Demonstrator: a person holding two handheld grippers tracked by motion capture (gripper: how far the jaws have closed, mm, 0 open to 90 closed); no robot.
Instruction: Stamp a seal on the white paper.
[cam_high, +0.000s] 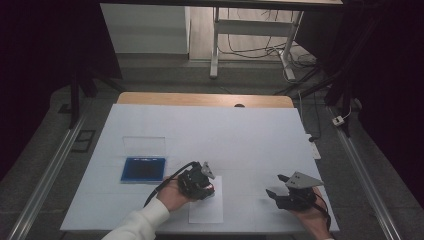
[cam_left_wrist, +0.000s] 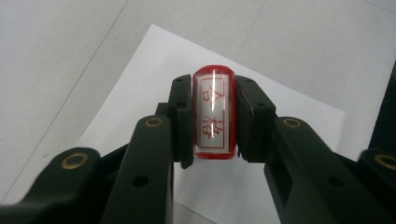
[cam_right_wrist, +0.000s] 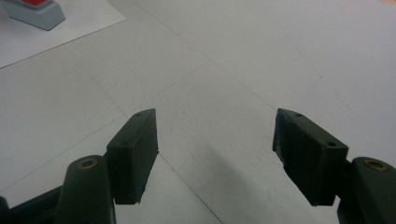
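Note:
My left gripper (cam_high: 209, 190) (cam_left_wrist: 214, 93) is shut on a red stamp (cam_left_wrist: 214, 116) whose white label bears red characters. It holds the stamp over a small white sheet of paper (cam_high: 206, 210) (cam_left_wrist: 154, 60) near the table's front edge. In the right gripper view the stamp's grey foot (cam_right_wrist: 35, 11) appears to rest on that sheet (cam_right_wrist: 70, 23). My right gripper (cam_high: 275, 184) (cam_right_wrist: 215, 135) is open to the right of the sheet, low over the white table cover (cam_high: 225, 130), with nothing between its jaws.
A blue ink pad (cam_high: 143, 169) lies open to the left of the sheet, its clear lid (cam_high: 144, 146) folded back behind it. The table's wooden far edge (cam_high: 200, 99) shows beyond the cover. Desk legs and cables stand on the floor behind.

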